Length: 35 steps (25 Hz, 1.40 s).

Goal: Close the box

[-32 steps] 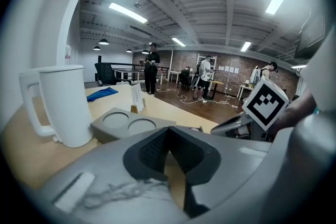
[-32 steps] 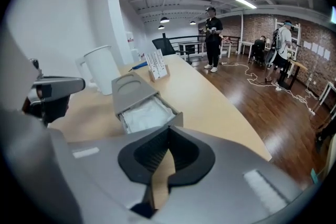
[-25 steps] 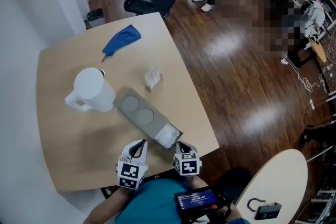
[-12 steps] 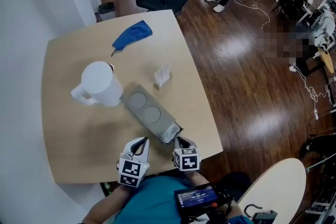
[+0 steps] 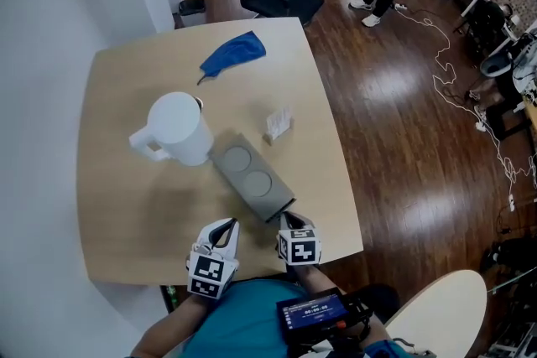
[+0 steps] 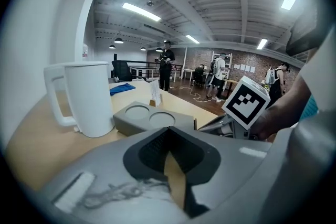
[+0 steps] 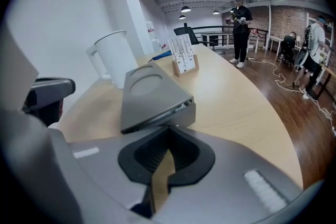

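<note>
Now the grey box (image 5: 252, 183) lies on the worktop (image 5: 126, 205) just beside the white jug (image 5: 178, 127), its near end right at the right gripper (image 5: 288, 220). Right and left gripper (image 5: 224, 229) both have jaws together, holding nothing.

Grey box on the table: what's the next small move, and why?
Probably nudge the right gripper a little forward against the near end of the grey box. The right gripper view shows a thin gap with white showing under the lid, and the shut jaws sit right at that end.
</note>
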Each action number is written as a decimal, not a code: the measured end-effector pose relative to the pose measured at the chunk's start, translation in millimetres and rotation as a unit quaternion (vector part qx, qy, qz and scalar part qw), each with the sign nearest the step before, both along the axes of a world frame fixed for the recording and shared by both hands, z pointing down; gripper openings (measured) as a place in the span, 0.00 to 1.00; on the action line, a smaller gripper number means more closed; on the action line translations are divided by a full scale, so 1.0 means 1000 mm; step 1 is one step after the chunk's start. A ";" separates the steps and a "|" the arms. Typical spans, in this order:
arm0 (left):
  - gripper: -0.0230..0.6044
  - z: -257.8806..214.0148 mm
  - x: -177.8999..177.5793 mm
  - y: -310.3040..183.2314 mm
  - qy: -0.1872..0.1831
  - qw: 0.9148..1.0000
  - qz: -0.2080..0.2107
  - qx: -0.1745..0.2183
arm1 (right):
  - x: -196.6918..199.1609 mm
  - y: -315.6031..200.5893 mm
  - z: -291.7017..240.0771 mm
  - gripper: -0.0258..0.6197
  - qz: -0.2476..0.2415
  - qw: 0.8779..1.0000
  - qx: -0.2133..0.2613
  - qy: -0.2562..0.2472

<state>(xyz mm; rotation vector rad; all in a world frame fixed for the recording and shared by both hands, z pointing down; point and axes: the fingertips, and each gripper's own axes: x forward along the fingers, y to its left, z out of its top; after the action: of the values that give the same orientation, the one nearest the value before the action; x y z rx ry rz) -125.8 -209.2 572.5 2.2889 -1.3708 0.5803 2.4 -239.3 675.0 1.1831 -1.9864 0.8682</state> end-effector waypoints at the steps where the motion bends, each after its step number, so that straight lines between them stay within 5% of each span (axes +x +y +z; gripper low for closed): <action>1: 0.01 0.000 -0.002 0.000 0.000 1.000 -0.003 0.000 | -0.002 -0.002 0.001 0.03 -0.002 1.000 0.000 0.000; 19: 0.01 -0.005 -0.006 -0.003 0.022 1.000 0.007 0.005 | -0.001 -0.006 -0.027 0.03 0.026 0.999 0.020 0.001; 35: 0.01 -0.029 0.028 0.010 0.073 0.989 0.120 0.048 | 0.019 0.003 -0.147 0.03 0.090 0.977 0.189 0.032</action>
<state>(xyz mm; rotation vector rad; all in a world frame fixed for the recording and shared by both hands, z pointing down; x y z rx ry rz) -97.5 -199.2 543.2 2.5407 -1.0842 0.4152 21.7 -236.4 527.7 1.6038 -2.0724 0.5380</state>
